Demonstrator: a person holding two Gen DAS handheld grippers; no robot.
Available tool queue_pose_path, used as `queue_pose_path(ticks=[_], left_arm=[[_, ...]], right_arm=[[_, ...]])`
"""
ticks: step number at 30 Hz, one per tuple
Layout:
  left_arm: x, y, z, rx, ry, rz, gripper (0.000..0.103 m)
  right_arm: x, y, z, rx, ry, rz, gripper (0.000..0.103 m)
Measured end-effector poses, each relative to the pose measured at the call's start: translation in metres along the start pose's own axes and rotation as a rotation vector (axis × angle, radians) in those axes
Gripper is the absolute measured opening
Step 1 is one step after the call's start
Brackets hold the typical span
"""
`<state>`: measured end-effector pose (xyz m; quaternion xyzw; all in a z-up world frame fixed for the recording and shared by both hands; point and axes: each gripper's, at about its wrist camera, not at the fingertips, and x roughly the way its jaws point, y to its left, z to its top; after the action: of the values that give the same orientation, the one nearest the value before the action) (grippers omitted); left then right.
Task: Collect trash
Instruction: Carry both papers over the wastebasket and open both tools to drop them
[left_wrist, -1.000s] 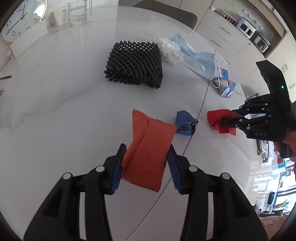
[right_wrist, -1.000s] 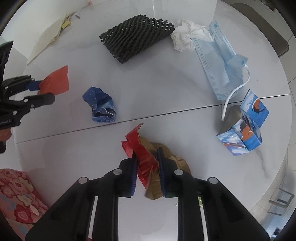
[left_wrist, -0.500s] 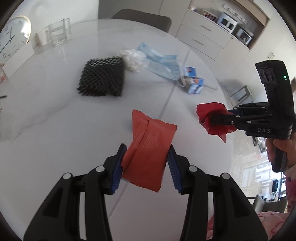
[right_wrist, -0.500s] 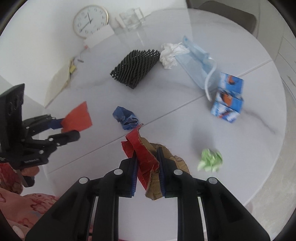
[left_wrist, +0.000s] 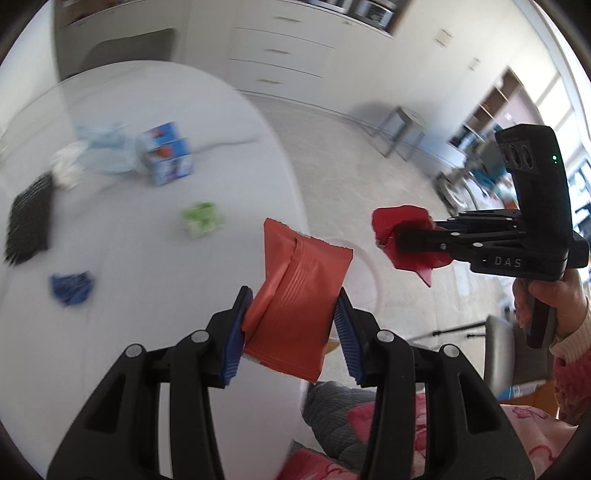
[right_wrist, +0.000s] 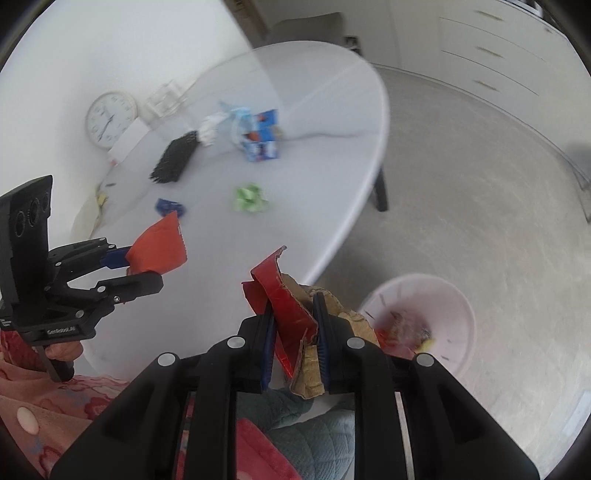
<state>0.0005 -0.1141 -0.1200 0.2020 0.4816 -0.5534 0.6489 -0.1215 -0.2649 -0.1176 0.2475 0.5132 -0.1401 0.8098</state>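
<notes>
While left view misses it, right view shows pink bin on floor.

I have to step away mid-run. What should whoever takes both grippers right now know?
Left gripper: shut on an orange wrapper.
Right gripper: shut on a torn red cardboard scrap.
Both are off the table, near the pink bin on the floor, which already holds some trash.
Left: drop both, then fetch the green wad, blue wrapper, black mesh, carton.

Orange wrapper, torn red carton, aloft.
</notes>
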Motion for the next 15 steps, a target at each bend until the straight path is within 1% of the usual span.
queue_pose_path(ticks=[2,6,10,12,13,14,15], left_arm=[[0.019,-0.029,0.011,0.054,0.028,-0.036,0.044],[0.052,-0.073,0.027,0.123,0.071,-0.085,0.044],[0.088,-0.111,0.038,0.176,0.117,-0.093,0.045],[0.099,-0.121,0.04,0.185,0.13,-0.084,0.049],[0.105,-0.127,0.041,0.187,0.14,-0.081,0.053],[0.109,-0.129,0.043,0.183,0.147,-0.074,0.06],[0.113,-0.133,0.044,0.174,0.15,-0.065,0.064]], right_arm=[[-0.009,-0.017,-0.011,0.028,-0.011,-0.014,0.02],[-0.03,-0.053,-0.028,0.086,-0.041,-0.042,0.02],[-0.043,-0.082,-0.039,0.129,-0.058,-0.053,0.02],[-0.047,-0.091,-0.044,0.136,-0.061,-0.056,0.02],[-0.048,-0.097,-0.045,0.137,-0.061,-0.056,0.02],[-0.049,-0.1,-0.045,0.136,-0.06,-0.055,0.02],[-0.049,-0.104,-0.046,0.136,-0.058,-0.051,0.02]])
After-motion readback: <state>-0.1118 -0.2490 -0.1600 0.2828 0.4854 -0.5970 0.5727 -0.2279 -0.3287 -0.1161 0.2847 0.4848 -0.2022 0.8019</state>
